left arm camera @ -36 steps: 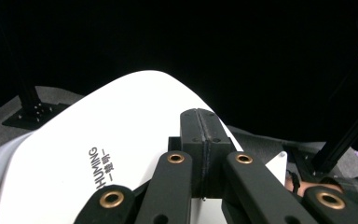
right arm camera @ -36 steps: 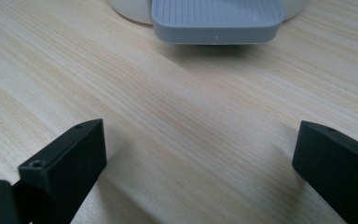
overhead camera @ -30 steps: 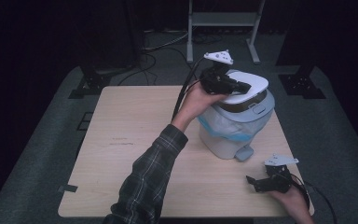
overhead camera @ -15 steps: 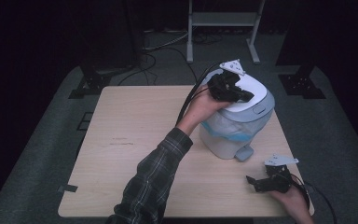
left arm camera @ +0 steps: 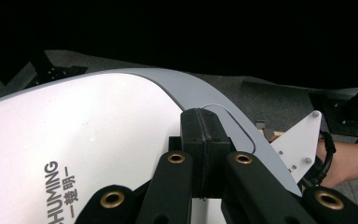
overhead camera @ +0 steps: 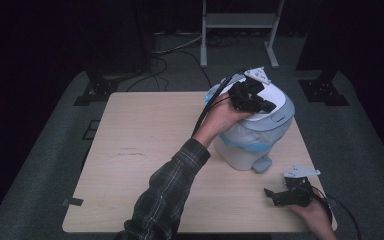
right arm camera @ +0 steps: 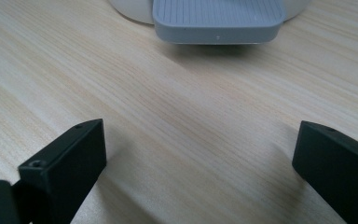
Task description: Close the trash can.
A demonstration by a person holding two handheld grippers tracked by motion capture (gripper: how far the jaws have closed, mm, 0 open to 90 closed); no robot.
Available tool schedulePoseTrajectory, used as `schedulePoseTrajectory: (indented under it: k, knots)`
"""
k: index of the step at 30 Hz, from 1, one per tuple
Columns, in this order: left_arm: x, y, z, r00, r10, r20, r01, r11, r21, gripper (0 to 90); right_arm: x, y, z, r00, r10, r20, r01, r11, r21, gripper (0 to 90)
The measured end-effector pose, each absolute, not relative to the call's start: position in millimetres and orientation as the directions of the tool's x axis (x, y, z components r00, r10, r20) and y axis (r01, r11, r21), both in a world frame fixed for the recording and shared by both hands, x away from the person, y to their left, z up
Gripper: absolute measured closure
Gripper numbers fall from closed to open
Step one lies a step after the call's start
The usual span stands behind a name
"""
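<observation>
Jaws of left gripper (left arm camera: 204, 140) pressed together on smooth white domed bin lid (left arm camera: 74, 140); right gripper (right arm camera: 196, 158) spread over pale woodgrain.

A pale wooden table (overhead camera: 145, 150) carries a white pedal bin (overhead camera: 245, 145) near its far right corner.

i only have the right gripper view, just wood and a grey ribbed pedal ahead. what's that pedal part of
Observer: A white pedal bin with a blue liner, lid down.
Operator: where's the other gripper
Observer: The left gripper is on top of that lid, jaws shut together with nothing between them.
Operator: and mine from above
Observer: The right gripper rests on the table near its front right corner, jaws open, pointing toward the pedal.
</observation>
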State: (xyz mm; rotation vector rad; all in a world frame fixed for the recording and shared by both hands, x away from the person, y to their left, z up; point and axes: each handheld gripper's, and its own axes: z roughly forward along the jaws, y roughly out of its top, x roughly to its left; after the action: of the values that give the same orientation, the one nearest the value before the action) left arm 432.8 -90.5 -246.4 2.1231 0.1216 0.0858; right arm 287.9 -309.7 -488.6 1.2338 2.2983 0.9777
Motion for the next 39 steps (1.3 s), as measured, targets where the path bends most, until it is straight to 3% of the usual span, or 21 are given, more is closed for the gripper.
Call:
schedulePoseTrajectory:
  k: [4, 13, 23, 39]
  knots:
    - [433.8, -85.6, -246.9, 0.993, 0.121, -0.005, 0.067, -0.508, 0.859, 90.0, 287.9, -309.7, -488.6, -0.557, 0.830, 0.014, 0.586, 0.381, 0.716, 1.6]
    - [432.2, -64.6, -241.9, 0.990, 0.140, -0.011, 0.073, -0.440, 0.895, 70.0, 287.9, -309.7, -488.5, -0.557, 0.830, 0.015, 0.586, 0.381, 0.715, 1.6]
    - [420.8, -36.3, -234.5, 0.978, 0.209, 0.029, 0.065, -0.430, 0.901, 36.6, 288.8, -309.9, -488.5, -0.561, 0.828, 0.015, 0.585, 0.383, 0.715, 1.6]
    - [391.9, 18.7, -242.0, 0.944, 0.317, 0.090, 0.056, -0.423, 0.905, 8.1, 289.7, -309.5, -488.5, -0.559, 0.829, 0.012, 0.584, 0.384, 0.715, 1.6]
